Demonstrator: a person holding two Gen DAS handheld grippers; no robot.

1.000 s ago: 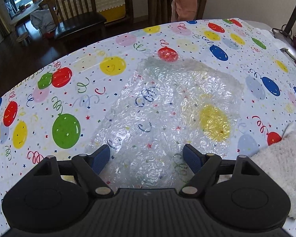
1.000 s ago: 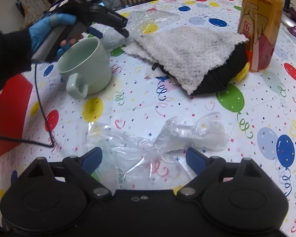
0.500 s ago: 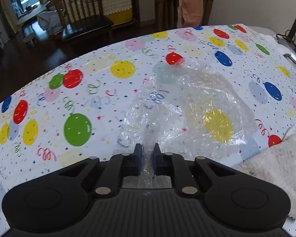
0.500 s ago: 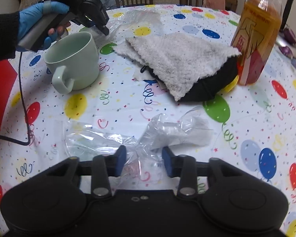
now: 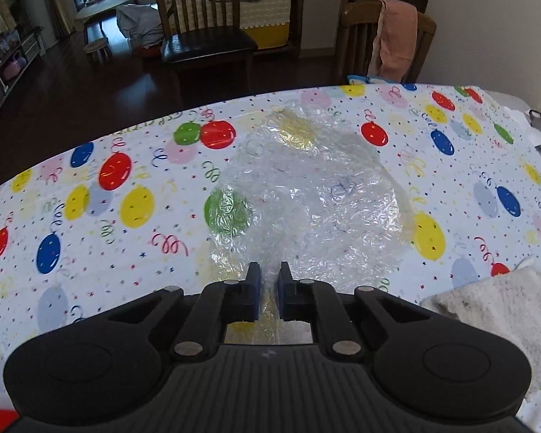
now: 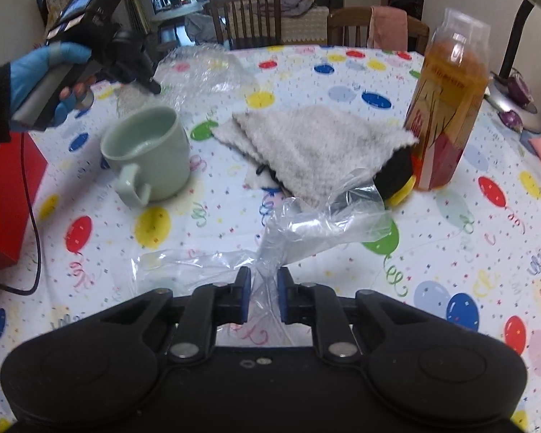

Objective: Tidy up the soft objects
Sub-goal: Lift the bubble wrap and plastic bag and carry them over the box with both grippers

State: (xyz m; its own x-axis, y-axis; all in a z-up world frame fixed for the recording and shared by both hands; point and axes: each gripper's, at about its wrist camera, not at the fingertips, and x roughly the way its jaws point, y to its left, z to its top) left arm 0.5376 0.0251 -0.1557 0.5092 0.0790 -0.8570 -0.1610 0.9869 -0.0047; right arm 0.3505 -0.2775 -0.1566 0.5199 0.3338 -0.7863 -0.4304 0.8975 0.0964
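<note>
In my left view, my left tongs (image 5: 268, 290) are clamped on the near edge of the bubble wrap (image 5: 306, 198), which lies mid-table with the far table edge (image 5: 155, 119) close behind it. In my right view, my right tongs (image 6: 261, 297) are closing on the bag (image 6: 306, 231) between them. Nothing looks tidied yet; mug (image 6: 148, 151), towel (image 6: 317, 144) and bottle (image 6: 447, 104) crowd the far side.

Both wrist cameras look steeply down, close over the shared tablecloth (image 5: 126, 252).
</note>
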